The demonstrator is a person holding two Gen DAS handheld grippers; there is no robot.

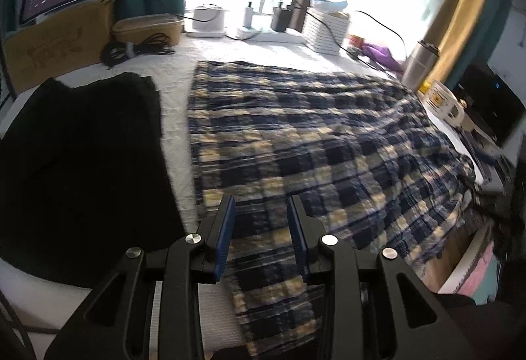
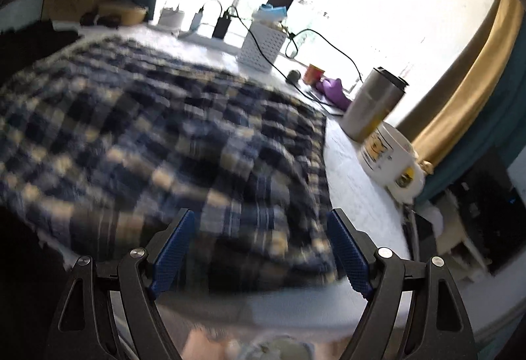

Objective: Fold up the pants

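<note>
Plaid pants (image 2: pixel 157 130) spread flat, blurred, on white table (image 2: pixel 358 202). Right gripper (image 2: pixel 259 245) wide open above near hem, nothing between pads. Steel tumbler (image 2: pixel 371 103) touching white mug (image 2: pixel 391 156) at right.

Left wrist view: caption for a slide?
Left gripper over plaid pants on a white bed.

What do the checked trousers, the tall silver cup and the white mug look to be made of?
The navy-and-cream checked pants look like soft woven cloth, matte and puckered, perhaps cotton. The tall silver tumbler looks like brushed steel with a dull sheen, under a dark lid. The white mug with yellow print looks like glazed ceramic, glossy and thick-rimmed.
</note>
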